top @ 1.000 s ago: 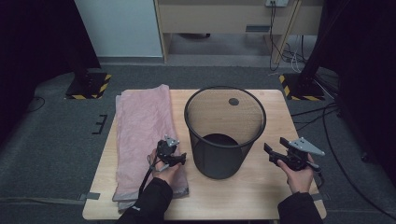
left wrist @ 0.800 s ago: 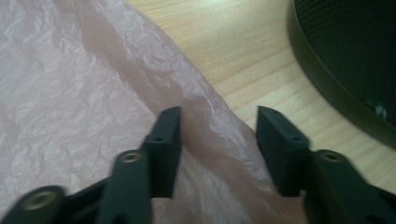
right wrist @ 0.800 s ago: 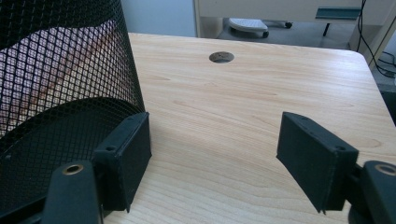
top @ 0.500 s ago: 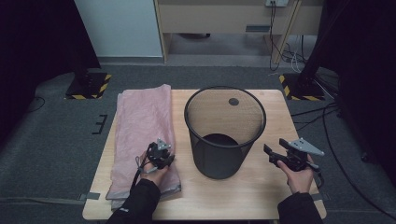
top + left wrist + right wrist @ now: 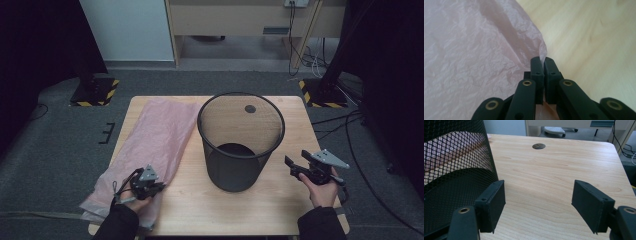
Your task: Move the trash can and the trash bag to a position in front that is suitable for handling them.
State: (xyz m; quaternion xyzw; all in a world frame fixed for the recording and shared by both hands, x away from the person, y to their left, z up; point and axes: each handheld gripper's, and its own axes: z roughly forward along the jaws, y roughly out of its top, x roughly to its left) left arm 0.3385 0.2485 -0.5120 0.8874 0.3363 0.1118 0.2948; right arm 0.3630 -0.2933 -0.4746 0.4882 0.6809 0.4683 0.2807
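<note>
Since the earlier frame the left gripper (image 5: pixel 145 184) has slid leftward from beside the mesh bin (image 5: pixel 241 142) onto the pink plastic bag (image 5: pixel 155 145), and its jaws have just closed, pinching the bag's edge (image 5: pixel 543 51). Right of the bin, the right gripper (image 5: pixel 300 170) hovers wide open, holding nothing, above the table (image 5: pixel 280 200).

a table (image 5: pixel 280 200) is seen with a bin (image 5: pixel 240 145) stood upright at its middle. a plastic bag (image 5: pixel 155 145) is laid flat on the table to the left of the bin, overhanging the near left corner.
</note>
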